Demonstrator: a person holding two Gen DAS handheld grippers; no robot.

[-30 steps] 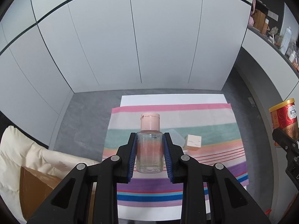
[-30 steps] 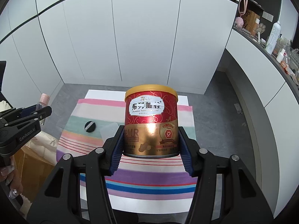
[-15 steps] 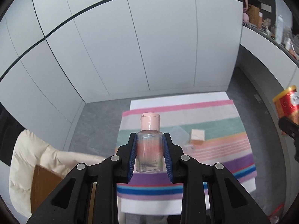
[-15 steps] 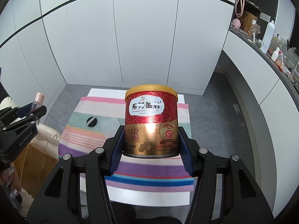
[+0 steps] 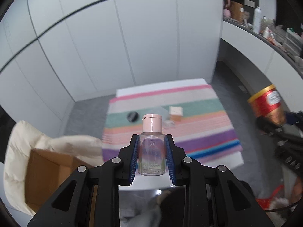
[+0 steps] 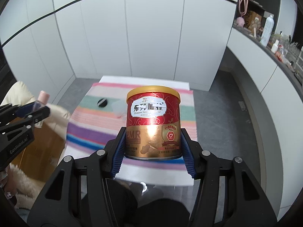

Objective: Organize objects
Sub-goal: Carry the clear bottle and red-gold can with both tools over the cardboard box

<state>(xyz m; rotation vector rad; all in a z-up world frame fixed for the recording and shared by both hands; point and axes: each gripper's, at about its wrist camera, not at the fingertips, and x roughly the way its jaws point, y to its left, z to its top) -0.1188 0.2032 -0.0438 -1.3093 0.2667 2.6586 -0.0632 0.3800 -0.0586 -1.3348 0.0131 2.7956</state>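
Left gripper clamped on clear bottle w/ pink cap, upright, held above near edge of striped cloth. Right gripper clamped on red-gold can, base hidden btwn pads. Black disc, small box on cloth, blurred. Cardboard box at left, partly cut off.

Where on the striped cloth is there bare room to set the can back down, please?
The near purple and blue stripes of the striped cloth look bare. The middle is crowded: black disc, clear plastic piece and small box sit along the green band.
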